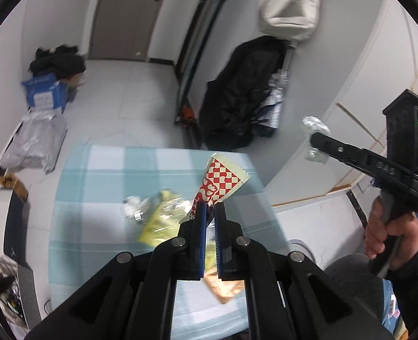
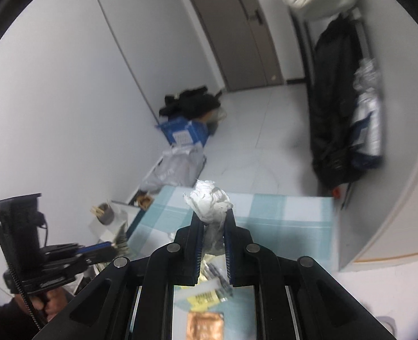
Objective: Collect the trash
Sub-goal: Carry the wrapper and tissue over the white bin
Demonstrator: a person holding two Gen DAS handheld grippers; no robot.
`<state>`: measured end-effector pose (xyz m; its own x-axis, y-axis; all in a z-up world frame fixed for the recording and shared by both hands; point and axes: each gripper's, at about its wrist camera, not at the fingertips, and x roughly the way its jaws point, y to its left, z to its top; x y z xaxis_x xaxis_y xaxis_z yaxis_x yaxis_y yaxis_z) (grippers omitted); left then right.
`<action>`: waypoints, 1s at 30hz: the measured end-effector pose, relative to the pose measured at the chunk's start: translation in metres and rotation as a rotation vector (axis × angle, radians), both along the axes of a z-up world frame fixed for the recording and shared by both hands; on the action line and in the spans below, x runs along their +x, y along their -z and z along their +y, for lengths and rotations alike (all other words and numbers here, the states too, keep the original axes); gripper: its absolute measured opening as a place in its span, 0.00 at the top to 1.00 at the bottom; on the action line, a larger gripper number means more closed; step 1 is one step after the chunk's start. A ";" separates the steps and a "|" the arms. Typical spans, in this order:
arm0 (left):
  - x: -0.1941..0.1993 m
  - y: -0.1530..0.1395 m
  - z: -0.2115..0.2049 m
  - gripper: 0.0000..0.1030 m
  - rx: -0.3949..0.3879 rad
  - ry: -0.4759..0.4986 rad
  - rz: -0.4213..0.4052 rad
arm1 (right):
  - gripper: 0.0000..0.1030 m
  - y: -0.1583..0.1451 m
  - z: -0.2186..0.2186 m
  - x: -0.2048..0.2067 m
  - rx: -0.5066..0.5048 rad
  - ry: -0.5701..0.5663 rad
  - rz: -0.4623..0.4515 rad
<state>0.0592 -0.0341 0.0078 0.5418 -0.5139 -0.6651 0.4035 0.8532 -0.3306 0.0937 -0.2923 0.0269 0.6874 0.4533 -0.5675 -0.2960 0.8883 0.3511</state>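
we hold our left gripper [image 1: 210, 208] above a table with a blue checked cloth [image 1: 95, 175]. its jaws are pressed narrow on the lower edge of a red and white checkered wrapper [image 1: 223, 178], which sticks up and away from the fingertips, lifted clear of the cloth. just below and to the left of it on the cloth lie a yellow-green snack bag [image 1: 160, 221] and a small crumpled bit of foil [image 1: 131, 209], the two touching. a brown wrapper [image 1: 223, 287] lies nearer to us, partly hidden under the fingers.

our right gripper [image 2: 213, 218] is closed on a crumpled white tissue [image 2: 209, 201]; the wad bulges out above the fingertips and is squeezed between the blue pads [image 2: 228, 235]. in the left wrist view that same gripper hangs off to the right of the table, in the air, with the tissue at its tip. under it in the right wrist view we see a yellow label scrap [image 2: 202, 299] and the brown wrapper lying on the cloth, both blurred.

beyond the table, on the floor, stand a blue box [image 2: 185, 133] and a grey plastic bag [image 2: 175, 167] by the wall. a black coat [image 2: 333, 107] hangs on the right, and a grey door [image 2: 237, 28] is at the far end.
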 end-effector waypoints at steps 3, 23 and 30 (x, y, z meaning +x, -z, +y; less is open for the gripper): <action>-0.014 -0.020 -0.024 0.98 0.003 0.038 -0.051 | 0.88 -0.018 -0.026 -0.029 0.016 0.034 -0.043; -0.064 -0.080 -0.210 0.98 0.062 0.395 -0.148 | 0.88 0.030 -0.241 -0.207 0.208 0.470 -0.046; -0.076 -0.061 -0.279 0.98 0.121 0.571 -0.098 | 0.88 0.075 -0.274 -0.231 0.233 0.559 0.028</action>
<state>-0.0165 -0.3135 0.0690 0.2635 -0.6657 -0.6981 0.8338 0.5211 -0.1822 -0.1373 -0.5660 -0.0480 0.8435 0.1426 -0.5179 0.2054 0.8052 0.5562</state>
